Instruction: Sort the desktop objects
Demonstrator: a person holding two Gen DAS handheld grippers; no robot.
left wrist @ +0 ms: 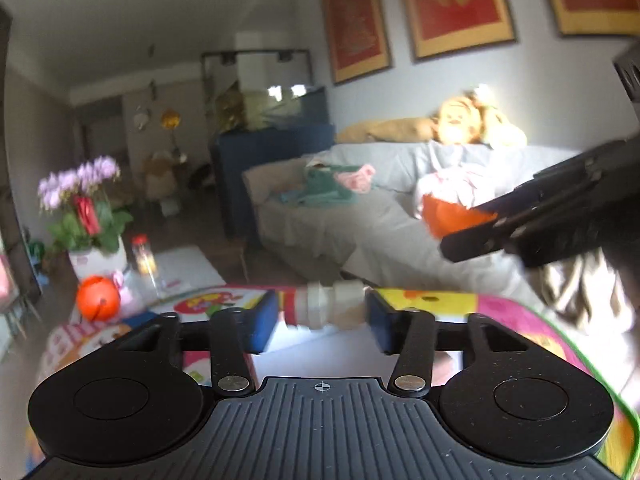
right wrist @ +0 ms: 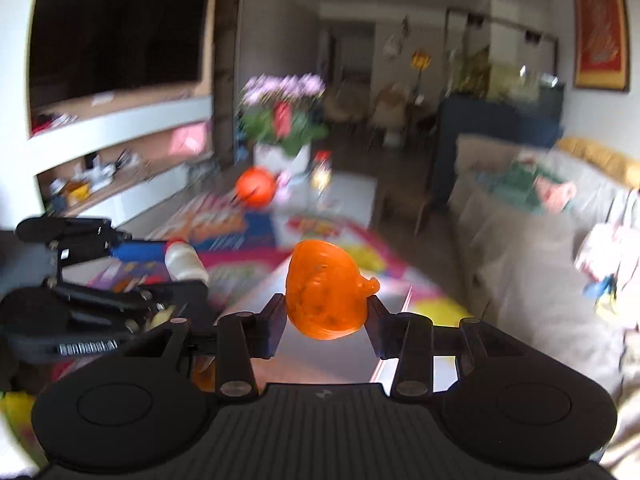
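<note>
Two items were mid-carry. My left gripper (left wrist: 322, 316) had its jaws pinching a small white bottle (left wrist: 328, 306), level above the worktop (left wrist: 520, 312); my right gripper (right wrist: 326, 316) clamped an orange plastic toy (right wrist: 326, 290) aloft. Next, I judged, each needed lowering to its sorting spot, then release.

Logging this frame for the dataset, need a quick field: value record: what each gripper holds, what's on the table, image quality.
left gripper: shut on a small white bottle, held sideways
right gripper: shut on an orange toy
both grippers: raised above the table mat
far end of table: orange ball, flower pot, clear jar
background: sofa, TV
image quality: motion blur, fine detail unreadable
</note>
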